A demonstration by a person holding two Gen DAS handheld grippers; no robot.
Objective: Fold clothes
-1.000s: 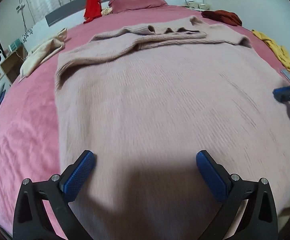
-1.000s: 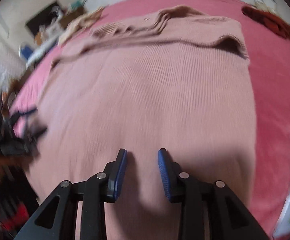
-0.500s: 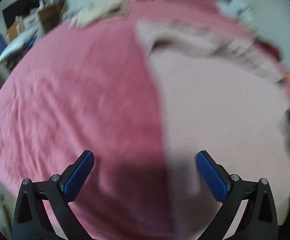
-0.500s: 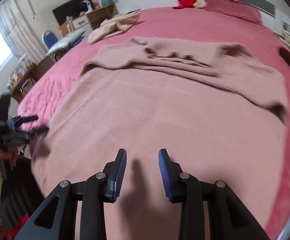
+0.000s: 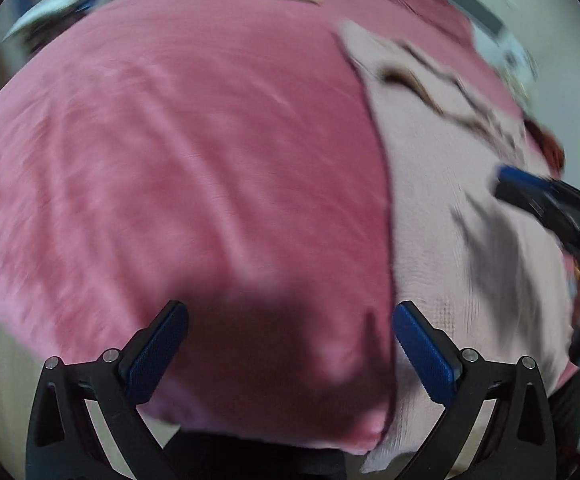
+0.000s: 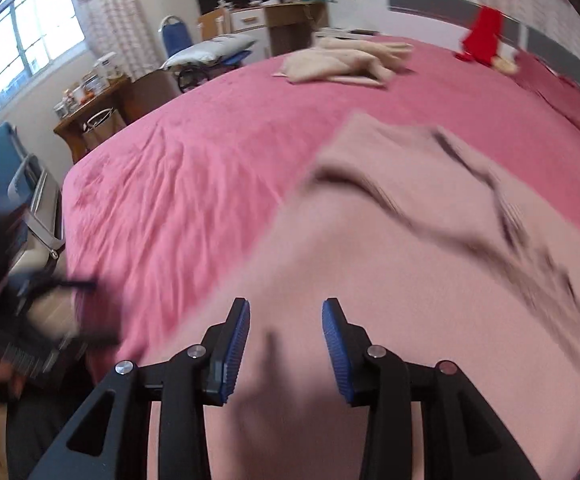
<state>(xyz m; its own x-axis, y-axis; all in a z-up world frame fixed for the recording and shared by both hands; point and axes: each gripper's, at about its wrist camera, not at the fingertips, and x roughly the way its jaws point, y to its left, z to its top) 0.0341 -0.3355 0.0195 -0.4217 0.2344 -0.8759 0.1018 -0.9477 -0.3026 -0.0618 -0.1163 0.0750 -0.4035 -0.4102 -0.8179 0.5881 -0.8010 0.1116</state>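
A pale pink knit sweater [image 6: 429, 280] lies spread flat on a bed with a pink cover [image 6: 210, 152]; its sleeves are folded across the far end. In the left wrist view the sweater [image 5: 449, 220] fills the right side. My left gripper [image 5: 290, 340] is open and empty, above the bedcover at the sweater's left edge near the bed's front corner. My right gripper [image 6: 286, 340] is partly open and empty, just above the sweater's near part. It also shows in the left wrist view [image 5: 549, 204] at the right. Both views are blurred.
A beige garment [image 6: 345, 62] lies at the bed's far side, a red cloth [image 6: 483, 34] hangs on the headboard, and a pink pillow [image 6: 553, 88] lies beyond. Desks, a blue chair [image 6: 176, 36] and clutter stand left of the bed.
Both grippers have swung left. The left one moved from over the sweater's middle to the bedcover at its left edge. The right one now faces the left part of the sweater.
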